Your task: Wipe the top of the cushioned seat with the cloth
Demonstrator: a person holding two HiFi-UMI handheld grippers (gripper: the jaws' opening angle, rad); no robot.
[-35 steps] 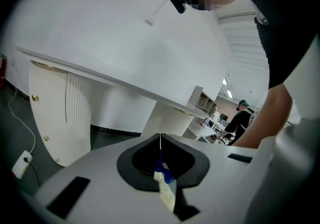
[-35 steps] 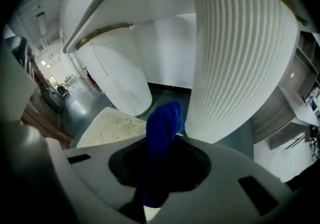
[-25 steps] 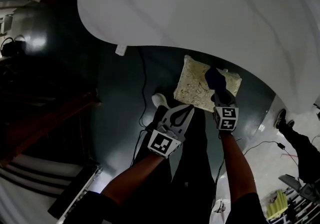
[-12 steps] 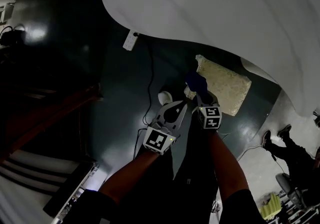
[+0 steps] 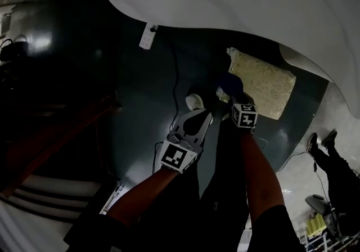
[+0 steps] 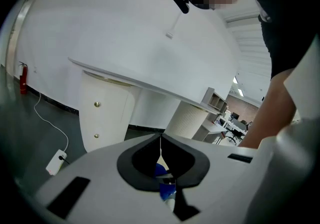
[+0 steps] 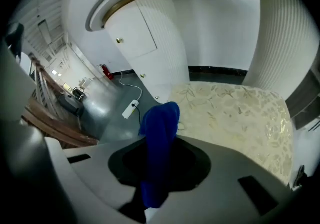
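Note:
The cushioned seat is a cream, leaf-patterned pad on the dark floor, partly under the white table top. My right gripper is shut on a blue cloth, which rests at the seat's near left edge. In the right gripper view the cloth stands bunched up out of the right gripper, with the seat spreading out just beyond it. My left gripper hangs over the floor to the left of the seat, shut and holding nothing; in its own view the left gripper has its jaws meeting.
A large white table top overhangs the seat. A white power strip with a cable lies on the floor. A white cabinet base and a ribbed column stand behind the seat. Wooden stairs are at the left, and someone's feet at the right.
My right gripper has drawn the blue cloth leftward across the seat, from over its right part to its near left edge. The left gripper stays shut beside it.

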